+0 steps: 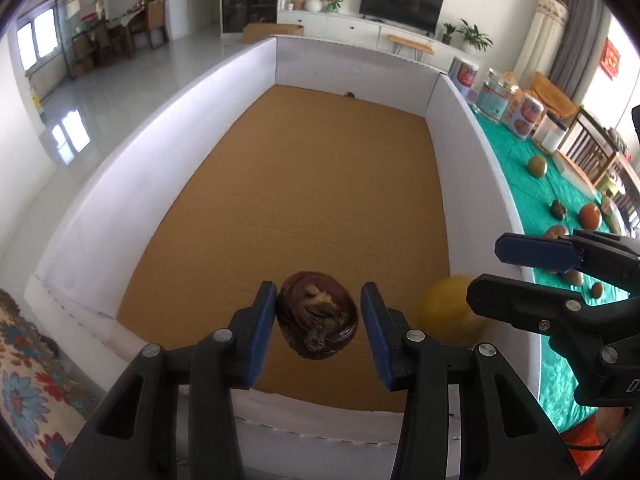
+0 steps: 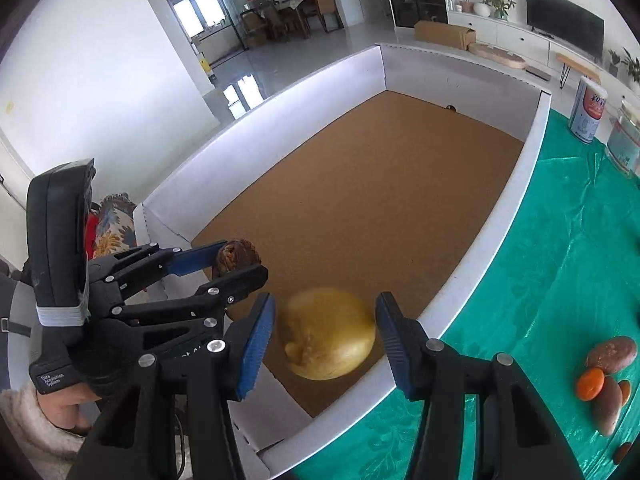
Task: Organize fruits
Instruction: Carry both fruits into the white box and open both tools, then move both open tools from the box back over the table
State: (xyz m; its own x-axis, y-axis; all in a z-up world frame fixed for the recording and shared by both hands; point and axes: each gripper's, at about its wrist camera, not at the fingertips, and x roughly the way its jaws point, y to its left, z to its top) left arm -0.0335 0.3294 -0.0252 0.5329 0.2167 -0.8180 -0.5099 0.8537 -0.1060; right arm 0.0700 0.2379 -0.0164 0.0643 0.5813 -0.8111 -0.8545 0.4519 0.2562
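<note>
Two fruits over the near end of my box

My left gripper (image 1: 319, 322) is spread, the dark brown fruit (image 1: 317, 314) loose between its pads; my right gripper (image 2: 325, 334) is spread around the yellow fruit (image 2: 328, 332), gaps both sides. The white-walled box (image 1: 160, 184) stretches toward twelve o'clock; more fruit (image 1: 590, 216) lies on the green cloth (image 1: 516, 152) at three o'clock.
</note>
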